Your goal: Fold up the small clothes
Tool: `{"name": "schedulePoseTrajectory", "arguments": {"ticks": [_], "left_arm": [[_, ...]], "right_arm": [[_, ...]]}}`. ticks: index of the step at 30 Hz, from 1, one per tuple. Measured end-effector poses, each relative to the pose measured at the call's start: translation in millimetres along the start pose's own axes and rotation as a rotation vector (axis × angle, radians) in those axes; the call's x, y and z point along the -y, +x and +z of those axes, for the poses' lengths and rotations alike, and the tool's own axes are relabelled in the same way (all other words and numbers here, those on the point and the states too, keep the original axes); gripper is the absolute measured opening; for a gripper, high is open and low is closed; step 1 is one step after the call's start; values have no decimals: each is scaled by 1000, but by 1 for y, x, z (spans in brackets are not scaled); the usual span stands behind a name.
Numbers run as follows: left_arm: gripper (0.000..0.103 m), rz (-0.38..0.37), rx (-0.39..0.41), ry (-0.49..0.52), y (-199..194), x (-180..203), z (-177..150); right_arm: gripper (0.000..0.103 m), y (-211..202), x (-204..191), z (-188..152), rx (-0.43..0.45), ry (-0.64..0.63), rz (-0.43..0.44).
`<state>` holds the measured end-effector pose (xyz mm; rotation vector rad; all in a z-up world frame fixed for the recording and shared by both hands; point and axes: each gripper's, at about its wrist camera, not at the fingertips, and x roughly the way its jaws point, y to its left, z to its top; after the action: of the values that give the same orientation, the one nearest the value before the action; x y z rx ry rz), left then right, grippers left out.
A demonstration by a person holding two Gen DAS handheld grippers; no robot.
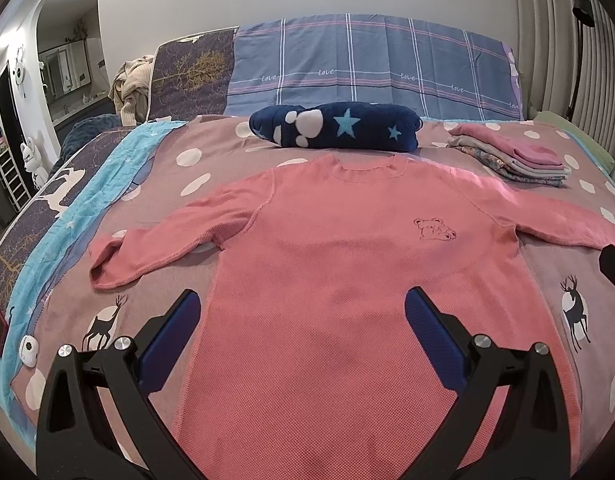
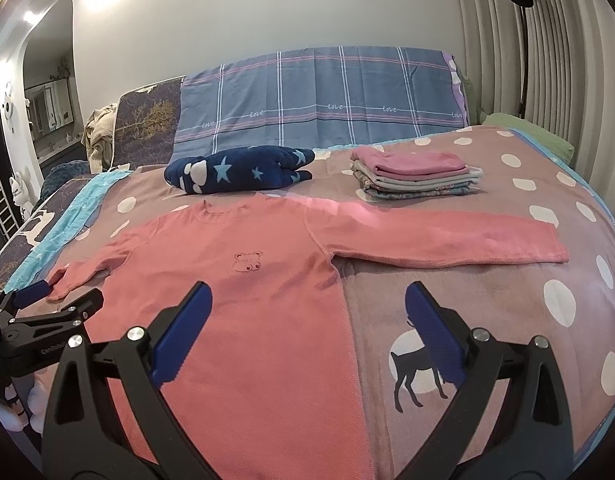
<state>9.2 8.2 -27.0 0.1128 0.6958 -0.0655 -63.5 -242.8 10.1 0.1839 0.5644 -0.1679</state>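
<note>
Bed w/ mauve fleece blanket [image 1: 267, 148], white dots & deer prints. Pink long-sleeved knit top w/ bear outline [image 1: 327, 280] lies flat on it, sleeves out. Behind it: navy star-print fleece bundle [image 1: 335, 126]; stack of folded small clothes [image 2: 415, 174] at right. Blue plaid "love" pillow [image 1: 367, 64] against white wall; ribbed curtain & black floor lamp [image 2: 521, 32] at right. Left gripper [image 1: 303, 344] and right gripper [image 2: 307, 340]: jaws apart, holding nothing.
</note>
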Motion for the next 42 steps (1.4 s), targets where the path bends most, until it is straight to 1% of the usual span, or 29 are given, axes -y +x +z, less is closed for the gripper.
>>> {"name": "schedulePoseTrajectory", "arguments": {"ticks": [5,15,23,31,35,37,38,40,41,42], "left_arm": [[102,-6,-1,-9,2,-2,-1],[102,-7,-19,-9,8,-2,0],[102,-5,-38,-28,16,-7,0],[102,-2,-33,-31,19,-10,3],[102,1,-43,-33,23,-16,4],[102,-24,-50,-62,27,-28,6],[102,-44,-47,-91,28,-38,6],[102,-75,-27,-171,33,-70,9],[99,-65,-13,-197,35,-85,10],[97,-36,5,-218,38,-102,12]], "right_arm": [[99,0,-1,-1,24,-19,-13],[99,4,0,0,24,-29,-22],[99,11,1,3,14,-44,-33],[99,18,-1,5,7,-56,-31],[99,22,0,8,-14,-41,-11],[99,24,0,10,-18,-42,-10],[99,25,0,10,-20,-47,-12],[99,28,1,11,-34,-54,-13],[98,30,3,12,-41,-51,-9],[98,31,6,12,-46,-44,-4]]}}
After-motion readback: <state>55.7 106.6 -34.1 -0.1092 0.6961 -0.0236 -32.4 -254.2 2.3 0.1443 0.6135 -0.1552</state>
